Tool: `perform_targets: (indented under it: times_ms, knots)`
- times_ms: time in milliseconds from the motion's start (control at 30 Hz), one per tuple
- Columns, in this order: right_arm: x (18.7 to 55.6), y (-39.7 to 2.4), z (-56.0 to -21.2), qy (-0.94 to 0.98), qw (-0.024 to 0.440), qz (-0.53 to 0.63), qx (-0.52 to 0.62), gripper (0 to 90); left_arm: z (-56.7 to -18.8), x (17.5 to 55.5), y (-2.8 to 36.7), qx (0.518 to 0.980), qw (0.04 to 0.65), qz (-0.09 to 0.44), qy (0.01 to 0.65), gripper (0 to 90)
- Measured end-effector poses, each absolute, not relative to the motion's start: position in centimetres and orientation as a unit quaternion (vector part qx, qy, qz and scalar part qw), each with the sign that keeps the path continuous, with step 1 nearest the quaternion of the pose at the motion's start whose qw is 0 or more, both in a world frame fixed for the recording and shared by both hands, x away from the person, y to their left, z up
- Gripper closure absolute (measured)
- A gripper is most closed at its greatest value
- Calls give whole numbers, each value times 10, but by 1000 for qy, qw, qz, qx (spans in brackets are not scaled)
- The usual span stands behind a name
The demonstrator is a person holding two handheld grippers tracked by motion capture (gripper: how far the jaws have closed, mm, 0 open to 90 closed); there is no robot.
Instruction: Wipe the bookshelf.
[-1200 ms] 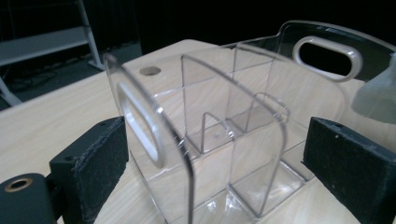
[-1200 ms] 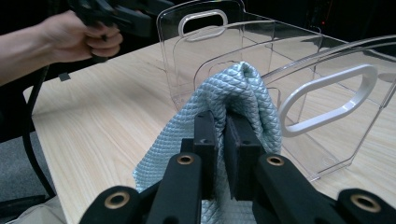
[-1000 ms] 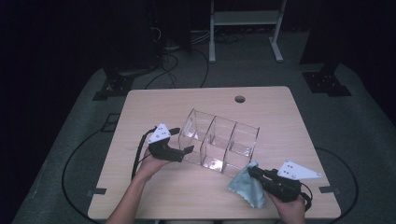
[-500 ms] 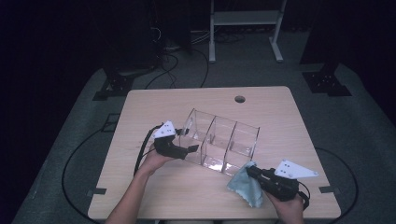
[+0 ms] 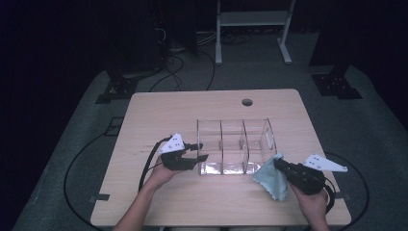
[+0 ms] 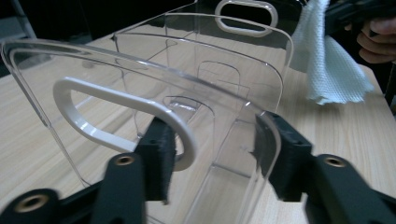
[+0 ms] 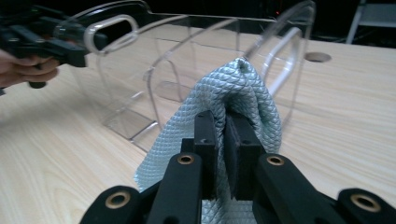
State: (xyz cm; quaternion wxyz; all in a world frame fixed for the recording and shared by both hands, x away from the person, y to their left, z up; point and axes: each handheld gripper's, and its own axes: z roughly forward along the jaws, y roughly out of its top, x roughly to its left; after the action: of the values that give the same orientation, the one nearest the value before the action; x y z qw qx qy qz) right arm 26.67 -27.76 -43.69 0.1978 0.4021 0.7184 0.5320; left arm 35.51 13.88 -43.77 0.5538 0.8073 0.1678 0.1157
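1. the clear acrylic organiser (image 5: 235, 147) with three compartments stands near the middle of the table (image 5: 144, 110), a little toward its near edge.
2. the left gripper (image 6: 215, 161) has just been closing; its jaws straddle the organiser's left end wall by the white handle slot (image 6: 116, 114), the pads seemingly on it.
3. the right gripper (image 7: 224, 140) is clamped on a pale blue cloth (image 7: 233, 93) just beside the right end wall.
4. steady the organiser firmly, then wipe with light, even strokes so it does not slide or tip.
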Motion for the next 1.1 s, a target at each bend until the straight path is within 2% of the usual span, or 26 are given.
perform_targets:
  times_ms: [400, 600, 867, 1033, 1100]
  knots:
    - [273, -279, -435, 721, 208, 518, 412, 834, -438, 335, 133, 802, 544, 147, 198, 506]
    - [282, -280, -445, 725, 214, 500, 423, 834, -438, 324, 135, 797, 541, 159, 215, 505]
    - [289, -278, -433, 719, 239, 505, 414, 833, -438, 323, 136, 794, 543, 158, 223, 506]
    - [305, -272, -458, 730, 231, 477, 431, 833, -438, 322, 135, 791, 545, 161, 228, 508]
    - [304, -273, -458, 729, 230, 479, 432, 833, -438, 322, 136, 790, 546, 159, 229, 509]
